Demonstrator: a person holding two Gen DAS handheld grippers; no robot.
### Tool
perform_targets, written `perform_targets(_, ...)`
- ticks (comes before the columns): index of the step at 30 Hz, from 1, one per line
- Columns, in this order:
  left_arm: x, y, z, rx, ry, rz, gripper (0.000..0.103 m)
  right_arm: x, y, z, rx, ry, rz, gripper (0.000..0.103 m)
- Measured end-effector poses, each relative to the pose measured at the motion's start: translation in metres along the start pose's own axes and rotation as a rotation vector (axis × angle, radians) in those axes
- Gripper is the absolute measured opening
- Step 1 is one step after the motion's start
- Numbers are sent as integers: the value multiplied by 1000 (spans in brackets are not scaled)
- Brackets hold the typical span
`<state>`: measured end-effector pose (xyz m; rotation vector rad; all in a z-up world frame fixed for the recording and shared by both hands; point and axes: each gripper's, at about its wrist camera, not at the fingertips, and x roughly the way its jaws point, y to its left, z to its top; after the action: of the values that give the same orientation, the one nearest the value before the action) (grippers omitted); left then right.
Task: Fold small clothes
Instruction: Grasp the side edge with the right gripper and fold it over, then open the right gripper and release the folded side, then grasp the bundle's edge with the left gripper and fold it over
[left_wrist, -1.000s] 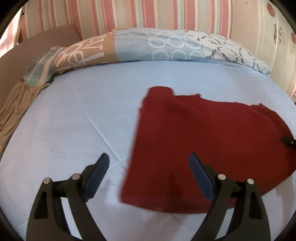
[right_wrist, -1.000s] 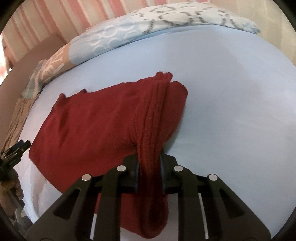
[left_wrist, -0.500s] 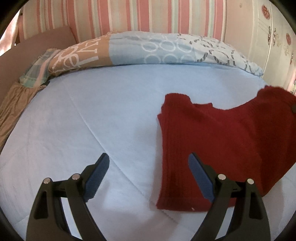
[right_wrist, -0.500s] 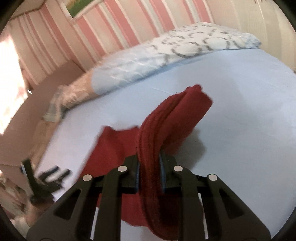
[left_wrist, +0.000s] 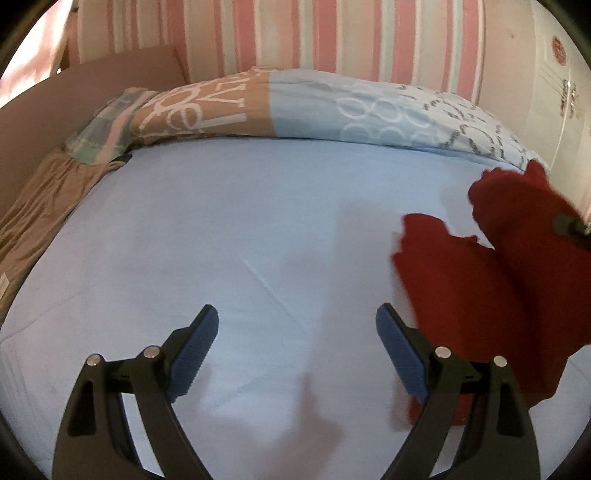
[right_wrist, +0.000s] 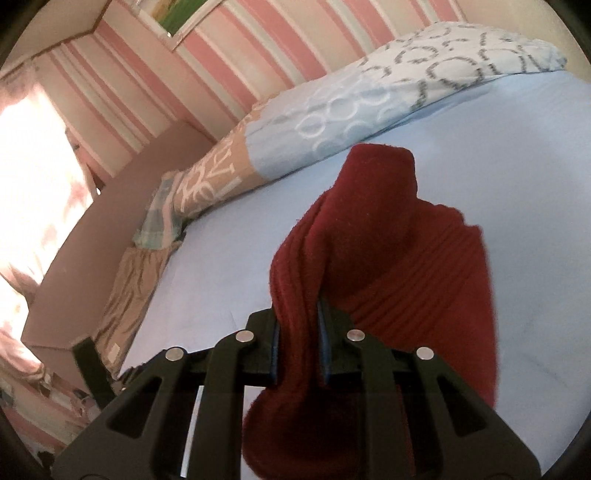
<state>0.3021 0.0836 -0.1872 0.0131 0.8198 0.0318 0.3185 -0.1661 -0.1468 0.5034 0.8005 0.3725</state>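
Observation:
A dark red knitted garment (right_wrist: 388, 258) hangs lifted off the light blue bed sheet (right_wrist: 229, 280). My right gripper (right_wrist: 298, 339) is shut on a bunched edge of it, with cloth draping over and below the jaws. In the left wrist view the garment (left_wrist: 491, 295) hangs at the right, its lower part behind the right finger. My left gripper (left_wrist: 297, 343) is open and empty, low over the bare sheet (left_wrist: 258, 229), to the left of the garment. The right gripper's tip (left_wrist: 570, 227) shows at the right edge.
A patterned blue and tan pillow (left_wrist: 295, 107) lies along the head of the bed. A tan cloth (left_wrist: 40, 206) and a brown board (left_wrist: 74, 99) are at the left side. A striped pink wall (right_wrist: 240, 55) stands behind. A white cabinet (left_wrist: 561, 92) is at the right.
My right gripper has lifted the red garment off the sheet and carried it to the right. In the left wrist view the garment has slid from between the fingers to the right edge.

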Motion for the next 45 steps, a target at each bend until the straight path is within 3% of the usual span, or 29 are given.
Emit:
perform_targets(8,1,48,-11,-51,19,26,88,88,27,-48,-63,135,-110,17)
perform_targets(12,2,57,-14,-57,28,27,88,99,28,-56,-73,166,-112,26)
perform_targets(14,1,57,-15,-59,30,24,88,93,29,-54,-60,164,-68,40)
perform_targets(16,0,57,-13,-61,28,21,88,77,31,-46,-44,142,-16,60)
perform_targets(19,-2,53,-11,-64,27,10,88,40,31,-32,-38,66,62,72)
perform_targets(21,-6,46,-10,-59,23,0,88,15,27,-29,-84,17,16,76)
perform_targets(25,-8,28,-6,-66,30,-48,88,-1,5,-51,-237,33,-200,76)
perform_targets(29,-16,5,0,-72,25,-116,88,-6,-38,-78,-221,73,-317,75)
perform_targets(34,-30,-50,7,24,2,-209,88,-16,-62,-91,-160,67,-297,76)
perform_targets(39,-33,-102,-1,172,-13,-224,88,-29,-62,-85,-141,37,-274,76)
perform_targets(45,-10,-118,-13,210,62,-245,86,-42,-70,-77,-112,17,-261,76)
